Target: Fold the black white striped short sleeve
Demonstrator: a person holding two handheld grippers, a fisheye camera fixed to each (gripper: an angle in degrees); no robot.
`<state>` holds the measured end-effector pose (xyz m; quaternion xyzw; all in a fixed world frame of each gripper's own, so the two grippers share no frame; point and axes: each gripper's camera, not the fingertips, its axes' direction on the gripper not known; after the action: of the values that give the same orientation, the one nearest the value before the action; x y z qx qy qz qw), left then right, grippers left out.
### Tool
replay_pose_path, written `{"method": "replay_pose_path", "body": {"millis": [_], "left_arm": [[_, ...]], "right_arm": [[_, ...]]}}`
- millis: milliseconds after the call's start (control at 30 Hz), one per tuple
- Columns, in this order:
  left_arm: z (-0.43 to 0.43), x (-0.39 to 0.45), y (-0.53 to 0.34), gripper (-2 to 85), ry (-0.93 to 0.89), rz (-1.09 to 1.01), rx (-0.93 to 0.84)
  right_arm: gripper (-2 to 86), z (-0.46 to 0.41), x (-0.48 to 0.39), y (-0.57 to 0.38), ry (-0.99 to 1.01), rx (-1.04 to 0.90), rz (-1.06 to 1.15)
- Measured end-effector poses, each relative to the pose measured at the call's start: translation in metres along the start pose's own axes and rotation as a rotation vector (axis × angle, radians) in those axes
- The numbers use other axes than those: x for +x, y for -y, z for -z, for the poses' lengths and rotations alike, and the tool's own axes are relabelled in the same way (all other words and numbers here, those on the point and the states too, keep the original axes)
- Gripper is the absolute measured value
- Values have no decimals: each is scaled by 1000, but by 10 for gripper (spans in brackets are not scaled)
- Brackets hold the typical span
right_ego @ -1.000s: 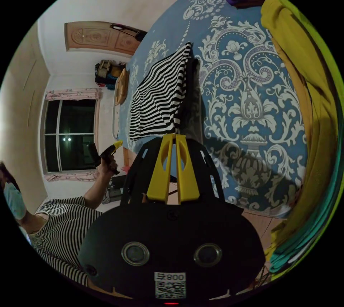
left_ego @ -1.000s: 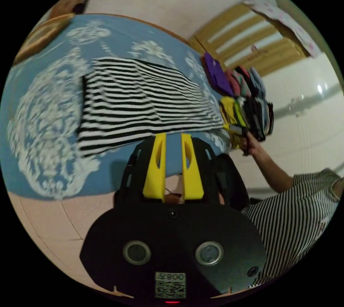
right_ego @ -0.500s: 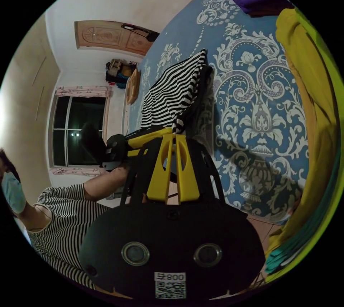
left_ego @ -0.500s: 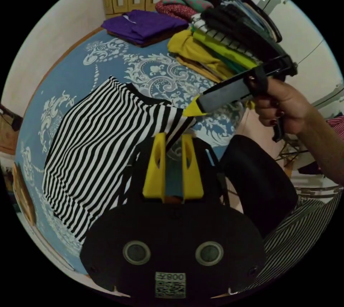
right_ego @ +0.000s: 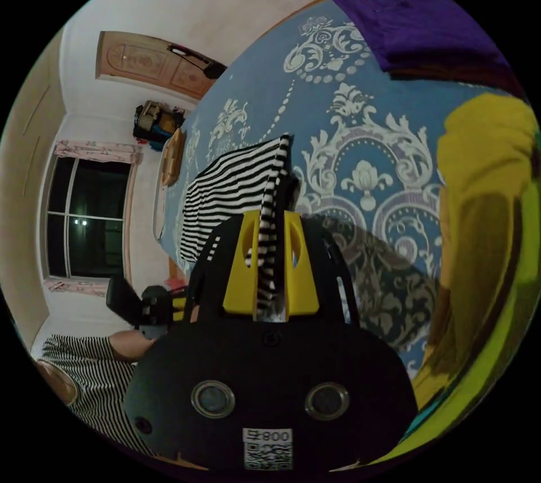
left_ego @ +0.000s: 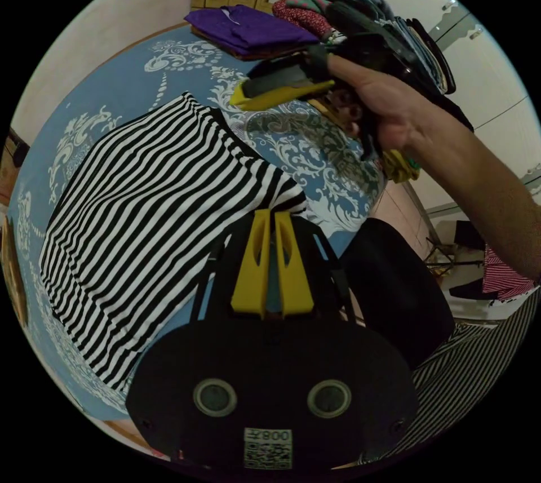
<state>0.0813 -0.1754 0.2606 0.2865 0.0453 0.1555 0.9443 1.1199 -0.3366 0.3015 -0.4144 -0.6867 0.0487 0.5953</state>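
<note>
While the black white striped short sleeve (left_ego: 152, 207) lies spread on the blue patterned bed cover (left_ego: 315, 150), the left tool (left_ego: 274, 215) sits at its near corner, yellow jaws nearly together, tips at the cloth edge; cannot tell if they pinch it. In the right gripper view, the right tool (right_ego: 269, 215) has a strip of the striped shirt (right_ego: 236, 190) running down between its two jaws, which stand a little apart; whether both press on the fabric is unclear. Rest of the shirt spreads away beyond the tips, flat on the cover (right_ego: 360, 128). In the left gripper view, the right tool (left_ego: 239, 100) is held by a hand (left_ego: 389, 105) above the cover, just beyond the shirt's far edge, apart from it. Purple folded garment (left_ego: 248, 32) and a stack of folded clothes (left_ego: 366, 15) lie past it. Purple garment (right_ego: 417, 26) and yellow cloth (right_ego: 484, 178) sit beside the right tool's view edge.
</note>
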Motion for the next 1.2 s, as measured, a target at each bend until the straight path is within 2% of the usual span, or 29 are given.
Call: {"method": "replay_pose_path", "body": {"millis": [267,567,967,1200], "left_arm": [[-23,1,6,10,-27,0,-8],[-19,-14,6,11,-66,17,-6],[51,-55,-11,11,-139,63,46],[120,-104,-35,9,-274,137,117]], "right_arm": [[80,-53,-24,59,-133,-52,-18],[39,-89,-46,87,-148,-60,-19],[21,-127,-83,121,-86,-14,-38],[20,-160,-110,137,-51,17,-60]]}}
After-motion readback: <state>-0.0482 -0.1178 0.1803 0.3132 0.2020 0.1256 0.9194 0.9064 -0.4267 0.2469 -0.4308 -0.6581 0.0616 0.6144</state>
